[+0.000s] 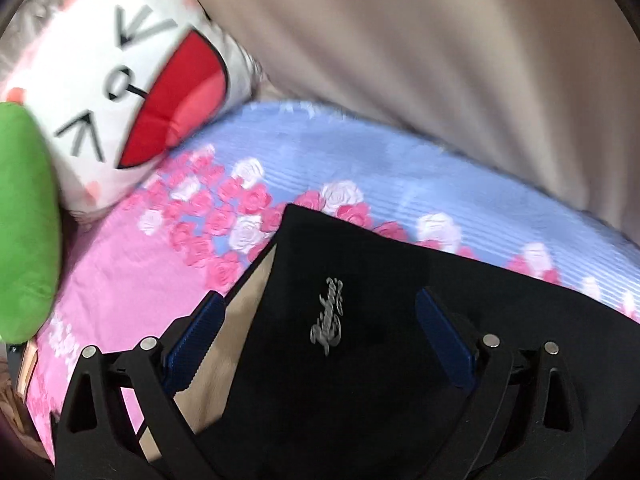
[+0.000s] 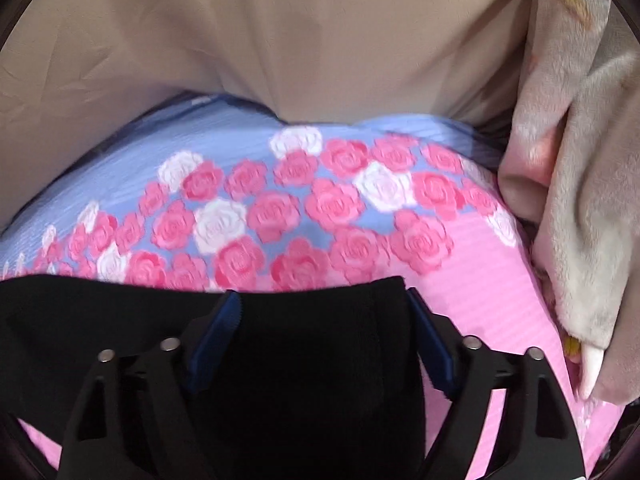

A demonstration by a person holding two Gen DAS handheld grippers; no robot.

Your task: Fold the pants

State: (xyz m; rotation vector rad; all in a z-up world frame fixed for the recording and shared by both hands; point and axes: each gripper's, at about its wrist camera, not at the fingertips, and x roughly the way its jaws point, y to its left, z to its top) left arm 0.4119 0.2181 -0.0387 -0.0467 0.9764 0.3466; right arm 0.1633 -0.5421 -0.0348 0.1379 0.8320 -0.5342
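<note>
Both the left hand-held gripper [image 1: 316,340] and right hand-held gripper [image 2: 324,340] are spread open over the black pants [image 1: 360,360] on the bed [image 2: 460,288], so that slick fabric could easily slide and bunch the fold.

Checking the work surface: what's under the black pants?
The black pants lie on a rose-print bedsheet; in the left wrist view a beige patch shows at their edge. What lies beneath the rest is covered.
</note>
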